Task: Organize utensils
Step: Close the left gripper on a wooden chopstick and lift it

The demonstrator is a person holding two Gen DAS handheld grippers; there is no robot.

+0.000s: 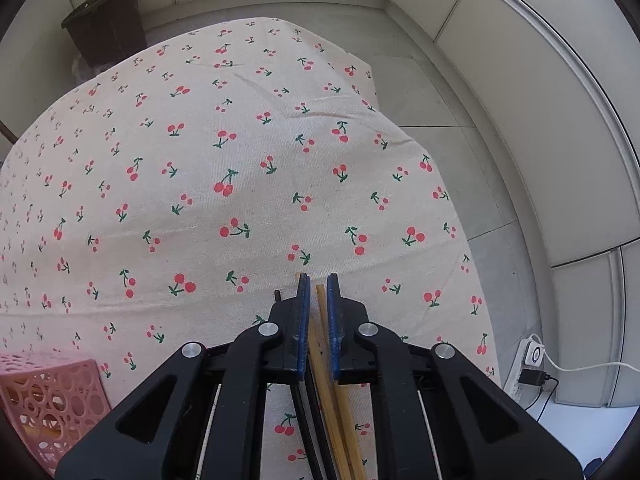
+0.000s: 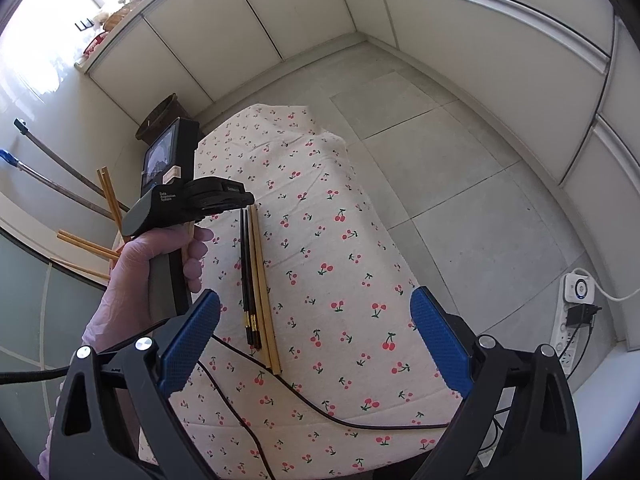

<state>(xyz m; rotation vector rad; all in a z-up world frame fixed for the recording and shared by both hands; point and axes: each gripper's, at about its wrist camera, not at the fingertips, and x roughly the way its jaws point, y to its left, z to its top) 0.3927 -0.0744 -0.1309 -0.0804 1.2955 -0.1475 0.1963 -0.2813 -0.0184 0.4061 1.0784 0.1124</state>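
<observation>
My left gripper (image 1: 318, 284) is shut on a bunch of chopsticks (image 1: 322, 356), wooden and black, which run back under it above the cherry-print tablecloth (image 1: 224, 152). In the right wrist view the left gripper's body (image 2: 192, 200) is held by a gloved hand, with the chopsticks (image 2: 258, 280) hanging from it, their ends near the cloth (image 2: 340, 272). My right gripper (image 2: 316, 340) is open and empty, above the table's near end. More wooden chopsticks (image 2: 108, 196) stick up at the left behind the hand.
A pink perforated basket (image 1: 48, 400) stands at the table's near left. A dark bin (image 1: 108, 20) sits on the floor beyond the table. A power strip with plugs (image 2: 576, 312) lies on the floor at right. Black cables (image 2: 320, 408) cross the near cloth.
</observation>
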